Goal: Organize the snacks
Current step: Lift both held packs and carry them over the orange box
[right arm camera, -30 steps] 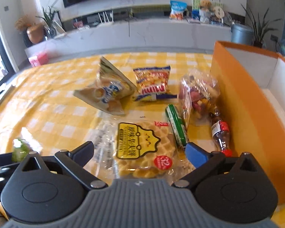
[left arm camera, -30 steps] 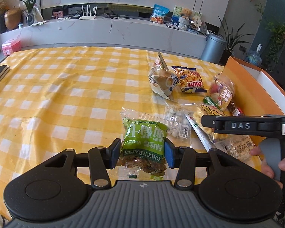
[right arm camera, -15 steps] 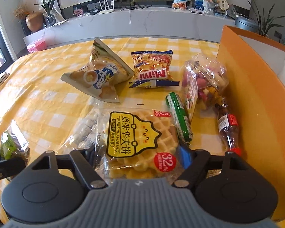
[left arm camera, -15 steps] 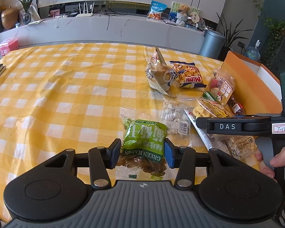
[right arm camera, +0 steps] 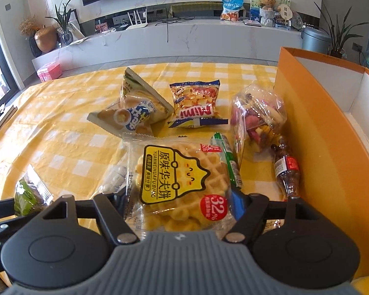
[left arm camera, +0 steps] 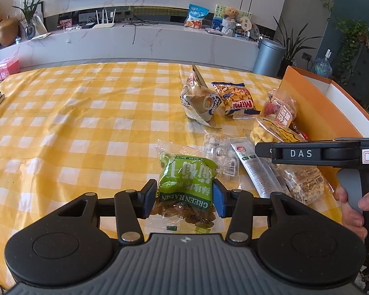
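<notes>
**A:** Status, left to right?

**B:** My left gripper (left arm camera: 185,198) had its pads clamped on the green raisin pack (left arm camera: 185,184), held over the near part of the checked tablecloth (left arm camera: 61,123). Not boxed yet.

**A:** And the right?

**B:** My right gripper (right arm camera: 182,204) had just been closing its jaws, with the waffle pack (right arm camera: 177,184) between them. The pads looked pressed on both of its sides, so I'd call it gripped. The pack lay at the near middle of the pile, partly over a clear pack of pale sweets (right arm camera: 113,179) and a green stick snack (right arm camera: 230,164).

**A:** What's in the box?

**B:** The orange box (right arm camera: 315,147) stood at the right edge. What I saw of its inside was bare white wall; the floor was mostly hidden.

**A:** What's left?

**B:** Nearly everything, by my read. On the cloth were the triangular biscuit bag (right arm camera: 132,113), the Mimi bag (right arm camera: 196,103), the clear bag of mixed sweets (right arm camera: 258,118) and a small bottle (right arm camera: 286,169) just beside the box wall. Two packs were in my jaws, none visibly stowed.
</notes>
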Demonstrator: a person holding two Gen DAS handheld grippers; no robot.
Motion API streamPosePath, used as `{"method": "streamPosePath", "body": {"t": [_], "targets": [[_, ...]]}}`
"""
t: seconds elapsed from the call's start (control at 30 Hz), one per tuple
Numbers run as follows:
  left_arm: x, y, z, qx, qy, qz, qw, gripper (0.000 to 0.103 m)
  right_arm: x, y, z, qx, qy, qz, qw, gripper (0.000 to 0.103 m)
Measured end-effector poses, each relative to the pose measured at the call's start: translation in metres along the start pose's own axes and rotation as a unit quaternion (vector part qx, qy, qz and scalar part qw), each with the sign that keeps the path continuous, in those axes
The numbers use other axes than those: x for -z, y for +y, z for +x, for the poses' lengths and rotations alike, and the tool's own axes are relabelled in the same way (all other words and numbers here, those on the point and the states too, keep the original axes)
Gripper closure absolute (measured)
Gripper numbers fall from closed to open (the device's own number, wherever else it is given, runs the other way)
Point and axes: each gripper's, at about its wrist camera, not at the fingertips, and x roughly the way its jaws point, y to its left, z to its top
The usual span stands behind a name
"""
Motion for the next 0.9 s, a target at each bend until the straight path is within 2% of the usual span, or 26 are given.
{"method": "streamPosePath", "body": {"t": [0.4, 0.67, 0.9], "targets": [[-0.019, -0.014, -0.037, -0.003, -0.054, 0.006, 0.9985, 0.049, -0.005, 0.010, -0.044, -0.014, -0.039, 0.017, 0.999, 0.030], [-0.043, -0.038, -0.080, 0.006, -0.100, 0.019, 0.9948, 0.049, -0.017, 0.000, -0.098, -0.022, -0.088, 0.041, 0.995, 0.030], [-0.068, -0.069, -0.111, 0.015, -0.144, 0.036, 0.9888, 0.049, -0.020, -0.025, -0.167, -0.008, -0.160, 0.062, 0.985, 0.030]]}}
